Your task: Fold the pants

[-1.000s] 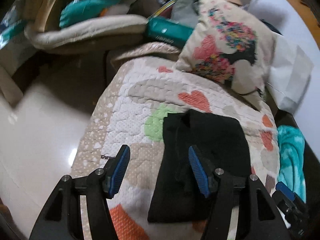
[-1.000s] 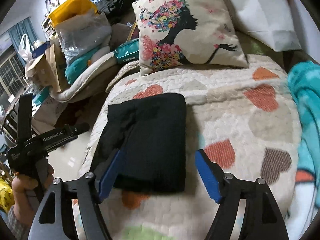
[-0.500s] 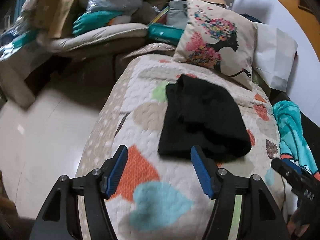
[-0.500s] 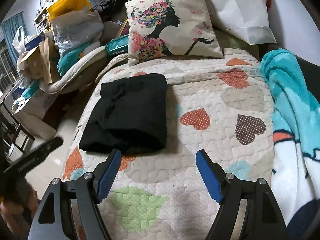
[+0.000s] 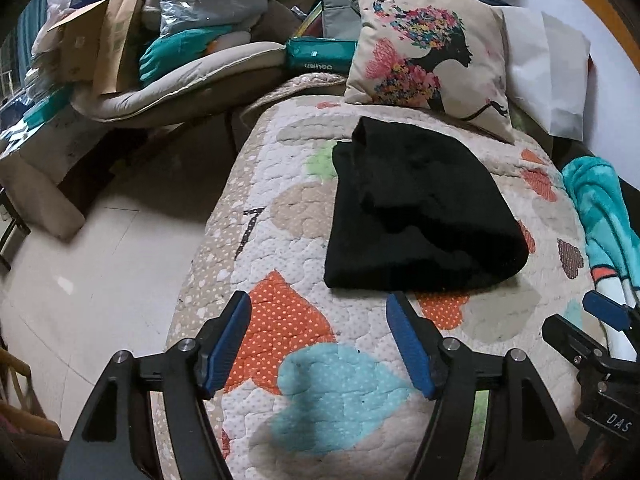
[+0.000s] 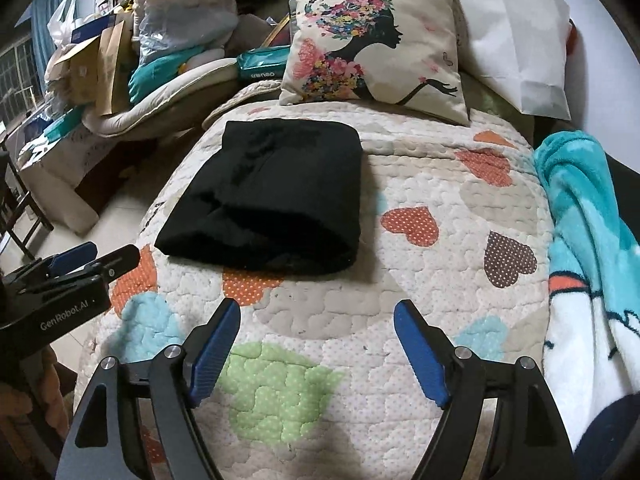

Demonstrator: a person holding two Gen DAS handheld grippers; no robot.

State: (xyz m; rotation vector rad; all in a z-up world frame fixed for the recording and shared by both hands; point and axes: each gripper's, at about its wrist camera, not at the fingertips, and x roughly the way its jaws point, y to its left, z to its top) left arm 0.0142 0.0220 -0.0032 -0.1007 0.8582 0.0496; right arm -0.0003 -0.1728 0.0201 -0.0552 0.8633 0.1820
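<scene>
Black pants (image 5: 416,216) folded, centre frame on heart quilt (image 5: 288,320), left gripper (image 5: 318,344) just widened, nothing between, right gripper (image 6: 316,348) wide, empty, both short of pants

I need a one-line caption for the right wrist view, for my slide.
Folded black pants lie on a heart-patterned quilt, beyond the open, empty right gripper.

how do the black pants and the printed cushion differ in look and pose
The black pants are plain and dark; the printed cushion is cream with a colourful floral silhouette. The pants lie folded flat on the heart quilt; the cushion stands propped at its far end. Both are soft and roughly rectangular.
</scene>
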